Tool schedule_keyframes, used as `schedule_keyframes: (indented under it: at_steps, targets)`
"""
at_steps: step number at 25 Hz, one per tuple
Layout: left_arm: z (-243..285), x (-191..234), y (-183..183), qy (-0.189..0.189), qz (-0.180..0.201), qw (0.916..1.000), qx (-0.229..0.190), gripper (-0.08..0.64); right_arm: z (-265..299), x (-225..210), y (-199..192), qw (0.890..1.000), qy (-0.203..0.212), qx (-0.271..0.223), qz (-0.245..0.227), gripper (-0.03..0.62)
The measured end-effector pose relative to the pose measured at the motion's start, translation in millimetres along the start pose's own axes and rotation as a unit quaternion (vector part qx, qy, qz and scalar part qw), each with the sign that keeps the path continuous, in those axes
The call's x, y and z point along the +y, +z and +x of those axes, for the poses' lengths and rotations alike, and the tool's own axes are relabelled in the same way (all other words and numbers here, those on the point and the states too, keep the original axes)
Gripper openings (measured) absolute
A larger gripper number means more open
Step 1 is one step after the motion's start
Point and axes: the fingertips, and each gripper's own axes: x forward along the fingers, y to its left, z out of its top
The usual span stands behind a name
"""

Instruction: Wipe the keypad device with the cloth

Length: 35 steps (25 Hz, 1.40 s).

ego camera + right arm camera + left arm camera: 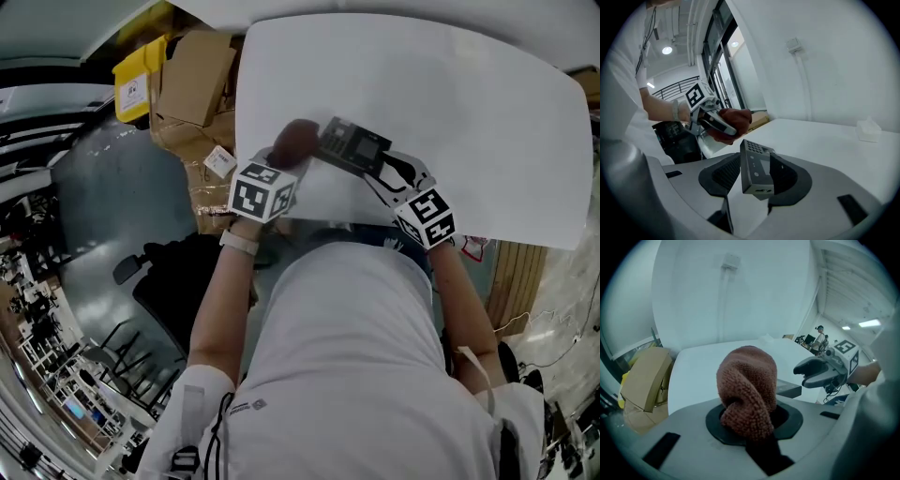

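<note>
Our left tool (pixel 754 427) clamps the brown cloth (pixel 747 385) just left of the keypad device (pixel 757 166), which sits lengthwise between the wide jaws of our right tool (pixel 754 180).

1. The cloth (pixel 747 390) is brown and fuzzy. It is bunched up into one fat lump. The left gripper (pixel 749 427) pinches its bottom part tight, and the rest sticks up past the jaws.
2. The keypad device (pixel 757 168) is a small grey box. It has tiny buttons at its far end and a dark screen below them. It stands tipped on its edge between the wide-apart jaws of the right gripper (pixel 757 174). It sits close to one jaw, with a gap at the other.
3. Both are above the white table (pixel 469 122). The cloth is just beside the button end of the box.
</note>
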Motion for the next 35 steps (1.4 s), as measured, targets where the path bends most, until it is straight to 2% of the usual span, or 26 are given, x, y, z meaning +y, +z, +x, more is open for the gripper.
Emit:
schedule_keyframes:
  at_steps: [3, 9, 12, 16, 19, 23, 26, 29, 35]
  targets:
    - [12, 6, 7, -0.010, 0.004, 0.9999, 0.009, 0.082, 4, 3, -10, 1.000, 0.003, 0.020, -0.012, 0.169]
    - [41, 13, 11, -0.037, 0.013, 0.9977, 0.055, 0.072, 13, 6, -30, 0.999, 0.000, 0.048, -0.027, 0.169]
    - [52, 11, 9, -0.061, -0.002, 0.9953, 0.075, 0.071, 15, 7, -38, 0.998, -0.005, 0.057, -0.026, 0.169]
    - [57, 10, 8, -0.078, -0.032, 0.9934, 0.078, 0.067, 15, 4, -38, 0.998, -0.016, 0.054, -0.019, 0.169]
    - [57, 8, 4, -0.085, -0.039, 0.9923, 0.081, 0.065, 16, 0, -41, 0.998, -0.018, 0.054, -0.020, 0.169]
    - [56, -4, -6, -0.100, -0.014, 0.9884, 0.114, 0.061, 11, -2, -42, 0.998, -0.005, 0.063, -0.015, 0.169]
    - [55, -15, -15, -0.115, 0.025, 0.9807, 0.156, 0.061, 8, -3, -45, 0.996, 0.010, 0.086, -0.032, 0.169]
    - [56, -19, -21, -0.126, 0.051, 0.9743, 0.180, 0.061, 8, -1, -46, 0.994, 0.018, 0.101, -0.042, 0.169]
    - [58, -19, -18, -0.150, 0.040, 0.9716, 0.179, 0.063, 8, 0, -43, 0.993, 0.016, 0.114, -0.037, 0.169]
